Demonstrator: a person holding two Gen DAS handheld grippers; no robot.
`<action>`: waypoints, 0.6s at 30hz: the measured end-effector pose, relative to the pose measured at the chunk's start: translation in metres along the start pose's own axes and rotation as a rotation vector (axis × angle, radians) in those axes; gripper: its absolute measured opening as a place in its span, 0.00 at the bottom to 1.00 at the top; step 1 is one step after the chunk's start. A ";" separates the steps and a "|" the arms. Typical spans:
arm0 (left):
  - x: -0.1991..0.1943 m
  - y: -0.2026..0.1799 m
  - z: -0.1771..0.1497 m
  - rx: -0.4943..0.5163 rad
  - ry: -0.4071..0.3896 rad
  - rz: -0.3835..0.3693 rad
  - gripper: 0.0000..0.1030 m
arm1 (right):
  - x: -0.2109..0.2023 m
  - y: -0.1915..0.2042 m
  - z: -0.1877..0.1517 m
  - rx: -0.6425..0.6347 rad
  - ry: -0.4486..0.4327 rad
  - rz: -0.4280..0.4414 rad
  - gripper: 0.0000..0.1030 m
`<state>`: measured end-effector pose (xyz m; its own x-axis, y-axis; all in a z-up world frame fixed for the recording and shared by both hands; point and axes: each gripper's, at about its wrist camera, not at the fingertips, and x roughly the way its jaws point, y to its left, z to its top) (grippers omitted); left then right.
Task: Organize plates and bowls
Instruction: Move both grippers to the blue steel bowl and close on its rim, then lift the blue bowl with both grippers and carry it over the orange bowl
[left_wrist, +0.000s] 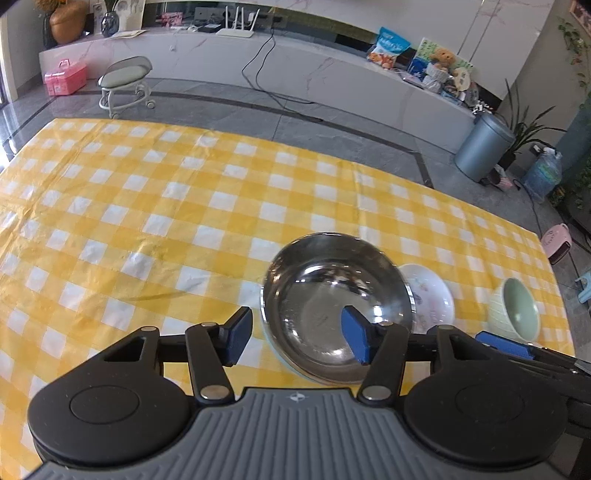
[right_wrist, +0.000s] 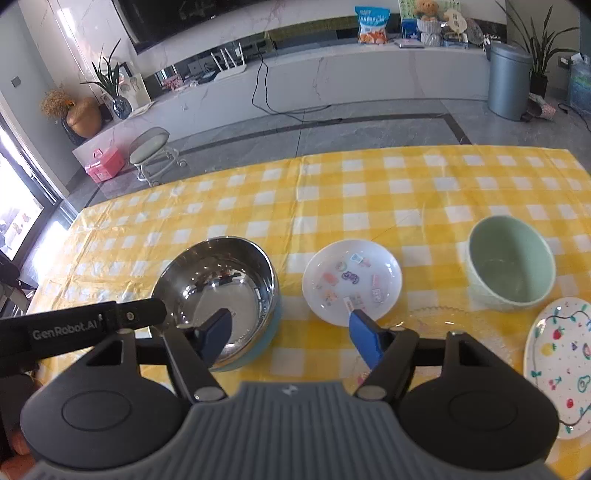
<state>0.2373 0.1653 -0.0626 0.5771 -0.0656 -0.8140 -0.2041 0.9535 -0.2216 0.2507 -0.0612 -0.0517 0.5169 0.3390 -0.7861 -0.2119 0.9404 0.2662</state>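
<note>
Tabletop (right_wrist: 406, 184) carries a steel bowl (right_wrist: 221, 280) left of a small plate (right_wrist: 351, 280); both tools, left tool (left_wrist: 299, 334) and right tool (right_wrist: 291, 338), gape open, holding nothing.

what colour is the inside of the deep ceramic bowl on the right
Pale mint green inside the deep ceramic bowl, with a lighter cream-green outside. The right wrist view shows it best.

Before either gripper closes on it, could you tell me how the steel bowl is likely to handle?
The steel bowl is mirror-polished, so the pads may slip on its rim. It looks thin-walled, so probably light and stiff. Its wide, shallow shape on the checked tablecloth should resist tipping, though a push might slide it.
</note>
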 end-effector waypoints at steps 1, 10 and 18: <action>0.005 0.002 0.001 -0.004 0.008 0.002 0.61 | 0.005 0.002 0.001 -0.003 0.008 -0.002 0.64; 0.039 0.012 0.008 -0.050 0.072 0.008 0.34 | 0.047 0.012 0.013 -0.032 0.092 -0.025 0.42; 0.046 0.014 0.009 -0.063 0.094 0.017 0.16 | 0.068 0.015 0.018 -0.024 0.137 -0.036 0.20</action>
<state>0.2683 0.1786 -0.0978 0.4970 -0.0803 -0.8640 -0.2638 0.9346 -0.2386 0.2972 -0.0239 -0.0911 0.4069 0.2968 -0.8639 -0.2161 0.9502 0.2246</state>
